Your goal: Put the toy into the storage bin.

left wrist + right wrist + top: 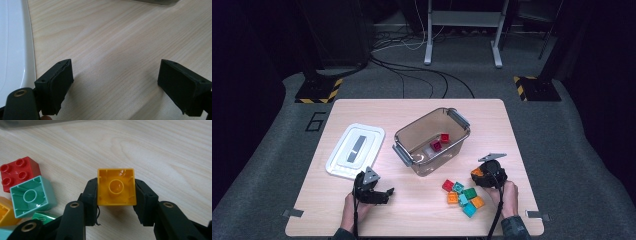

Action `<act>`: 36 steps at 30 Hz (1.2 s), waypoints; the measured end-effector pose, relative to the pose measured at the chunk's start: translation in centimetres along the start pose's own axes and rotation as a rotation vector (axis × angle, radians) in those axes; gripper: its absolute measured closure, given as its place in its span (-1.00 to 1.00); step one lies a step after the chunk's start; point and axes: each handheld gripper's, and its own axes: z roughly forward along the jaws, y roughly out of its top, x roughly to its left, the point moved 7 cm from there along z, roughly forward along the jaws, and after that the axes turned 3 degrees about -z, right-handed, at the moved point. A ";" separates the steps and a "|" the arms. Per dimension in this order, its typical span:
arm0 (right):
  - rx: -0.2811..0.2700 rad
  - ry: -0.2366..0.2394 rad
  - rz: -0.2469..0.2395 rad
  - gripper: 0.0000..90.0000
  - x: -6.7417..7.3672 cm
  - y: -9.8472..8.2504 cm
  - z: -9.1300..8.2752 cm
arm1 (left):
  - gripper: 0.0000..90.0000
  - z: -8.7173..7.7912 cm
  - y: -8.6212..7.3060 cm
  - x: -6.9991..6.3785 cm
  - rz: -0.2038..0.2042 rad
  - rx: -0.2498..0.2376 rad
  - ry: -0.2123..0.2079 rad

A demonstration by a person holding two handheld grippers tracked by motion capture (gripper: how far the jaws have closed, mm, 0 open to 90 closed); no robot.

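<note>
Right gripper (116,195) clamped on an orange block (116,187), pads pressing its two side walls, hollow underside facing the gripper's camera, block lifted just clear of the wooden table (162,152). Left gripper (116,82) spread wide with nothing between its jaws, hovering low over bare wood, a white lid (12,45) just off its left jaw. To the left of the loaded gripper, close by: a red block (21,170), studs up, touching a mint block (31,195) lying on its side, with more pieces of the pile under them at the frame edge. Ahead and to the left of that gripper in the high view, a clear bin (432,141) with two red blocks (440,142) already inside, so most likely the next stop for the orange one. Possible trouble from here: grip placed low on smooth plastic walls, so a quick swing or a tilt could let the block slide out and bounce across the table. Too low a path toward the bin and a knock against its near rim or handle, jarring the block loose or shoving the bin. Release before fully over the opening and a landing on the rim, outside. Sweeping back over the pile, a chance of scattering the remaining blocks.
</note>
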 end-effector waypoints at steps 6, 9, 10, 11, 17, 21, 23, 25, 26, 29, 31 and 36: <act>-0.006 -0.007 0.001 0.29 -0.3 0.6 -0.8 | -0.72 0.1 0.0 0.0 -0.003 -0.010 -0.001; -0.017 -0.018 -0.008 0.29 -0.5 1.1 -1.1 | -0.72 0.1 0.0 0.0 -0.003 -0.010 -0.001; -0.018 -0.016 -0.007 0.29 -0.5 1.2 -1.3 | -0.72 0.1 0.0 0.0 -0.003 -0.010 -0.001; -0.020 -0.022 -0.009 0.29 -0.6 1.4 -1.4 | -0.72 0.1 0.0 0.0 -0.003 -0.010 -0.001; -0.039 -0.016 -0.011 0.29 -0.8 2.1 -2.0 | -0.72 0.1 0.0 0.1 0.005 -0.009 0.001; -0.049 -0.022 -0.010 0.29 -0.8 2.6 -2.5 | -0.72 0.1 0.0 0.0 0.004 -0.008 0.000; -0.056 -0.025 -0.015 0.29 -0.9 2.8 -2.7 | -0.72 0.1 0.0 0.0 0.004 -0.008 0.000; -0.057 -0.022 -0.017 0.29 -0.9 3.2 -3.0 | -0.72 0.1 0.0 0.0 0.004 -0.009 0.000; -0.061 -0.027 -0.025 0.29 -1.0 3.3 -3.1 | -0.72 0.1 0.0 0.0 0.004 -0.009 0.001; -0.063 -0.029 -0.025 0.29 -1.0 3.7 -3.4 | -0.72 0.1 0.0 0.0 0.003 -0.009 0.000; -0.067 -0.030 -0.029 0.29 -1.0 4.0 -3.6 | -0.72 0.1 0.0 0.0 0.003 -0.009 0.000; -0.079 -0.037 -0.034 0.29 -1.1 4.8 -4.2 | -0.72 0.1 0.0 0.0 0.002 -0.010 0.001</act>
